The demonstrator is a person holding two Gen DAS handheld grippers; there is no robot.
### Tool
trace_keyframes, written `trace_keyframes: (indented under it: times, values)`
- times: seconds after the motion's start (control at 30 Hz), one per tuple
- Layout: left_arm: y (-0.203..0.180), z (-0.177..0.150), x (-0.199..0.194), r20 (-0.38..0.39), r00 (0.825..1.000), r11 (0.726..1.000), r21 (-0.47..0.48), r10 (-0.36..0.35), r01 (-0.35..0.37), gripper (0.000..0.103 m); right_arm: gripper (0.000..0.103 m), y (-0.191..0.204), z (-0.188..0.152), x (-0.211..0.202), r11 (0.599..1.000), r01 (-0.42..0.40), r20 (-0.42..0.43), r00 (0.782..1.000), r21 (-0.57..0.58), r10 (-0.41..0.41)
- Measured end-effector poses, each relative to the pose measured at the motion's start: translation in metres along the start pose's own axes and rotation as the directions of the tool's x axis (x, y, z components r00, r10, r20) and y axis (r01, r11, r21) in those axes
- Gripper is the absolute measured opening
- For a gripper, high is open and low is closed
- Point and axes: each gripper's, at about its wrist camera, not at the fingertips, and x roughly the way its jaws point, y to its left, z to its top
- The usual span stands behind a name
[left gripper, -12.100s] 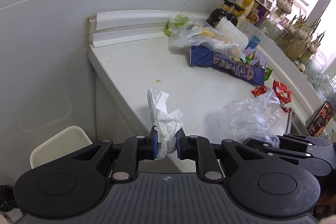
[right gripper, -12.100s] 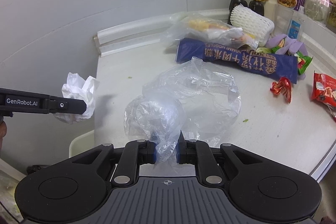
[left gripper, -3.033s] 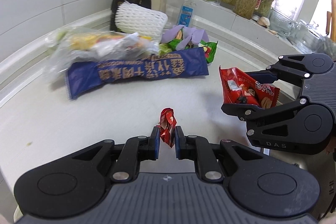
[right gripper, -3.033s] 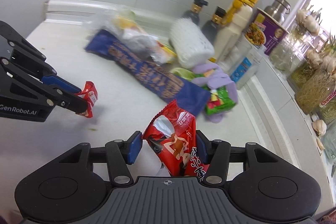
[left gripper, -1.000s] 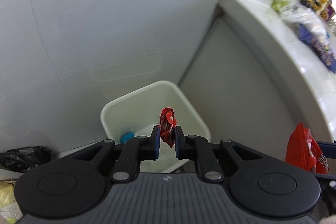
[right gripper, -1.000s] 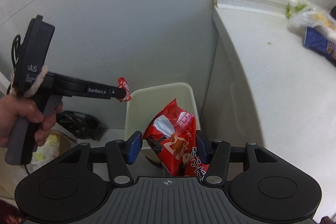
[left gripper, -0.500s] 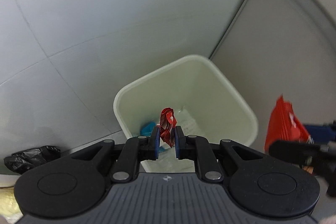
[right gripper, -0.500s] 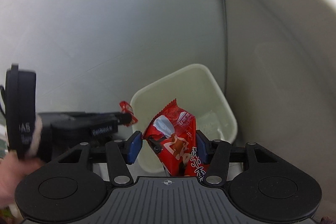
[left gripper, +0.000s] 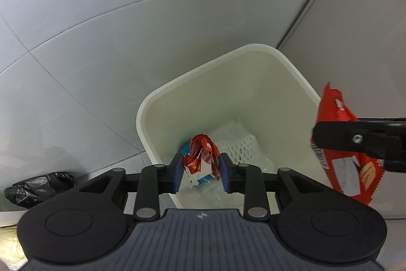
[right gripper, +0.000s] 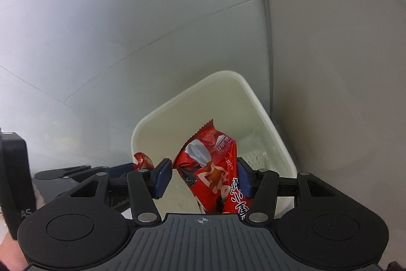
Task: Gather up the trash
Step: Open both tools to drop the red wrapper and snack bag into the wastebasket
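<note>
Lowered from counter height over the cream plastic waste bin (left gripper: 203, 83), the left gripper (left gripper: 201, 170), jaws just parting, frees its crumpled red foil wrapper (left gripper: 201, 154) to drop, while the right gripper (right gripper: 203, 180), half open, clamps a red snack packet (right gripper: 213, 169) awaiting release.

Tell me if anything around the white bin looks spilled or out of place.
Nothing looks spilled. One thing stands out: a crumpled black plastic bag lies on the floor left of the white bin, not inside it. Clear plastic and white foam netting already sit in the bin.
</note>
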Motion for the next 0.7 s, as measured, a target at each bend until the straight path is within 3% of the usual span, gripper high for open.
trace_keyframes:
  times: [0.1, 0.43, 0.5, 0.53, 0.7]
  values:
    - [0.000, 0.006, 0.006, -0.017, 1.000, 1.000, -0.013, -0.002, 0.001, 0.046, 0.053, 0.008, 0.004, 0.013, 1.000, 0.001, -0.015, 1.000, -0.002, -0.002]
    - [0.012, -0.003, 0.006, -0.023, 1.000, 0.999, -0.037, 0.006, -0.007, 0.058, 0.057, -0.006, 0.018, 0.038, 0.999, 0.025, -0.058, 0.998, 0.033, -0.023]
    - [0.013, -0.002, 0.006, -0.023, 1.000, 0.999, -0.042, 0.011, -0.012, 0.061, 0.077, -0.009, 0.019, 0.038, 0.998, 0.026, -0.061, 0.998, 0.057, -0.022]
    - [0.014, -0.003, 0.006, -0.023, 1.000, 0.999, -0.045, 0.012, -0.013, 0.061, 0.082, -0.012, 0.019, 0.040, 0.997, 0.026, -0.063, 0.998, 0.076, -0.021]
    - [0.010, -0.004, 0.012, -0.030, 0.999, 0.999, -0.048, 0.016, -0.018, 0.063, 0.084, -0.020, 0.018, 0.036, 0.993, 0.014, -0.077, 0.997, 0.120, -0.005]
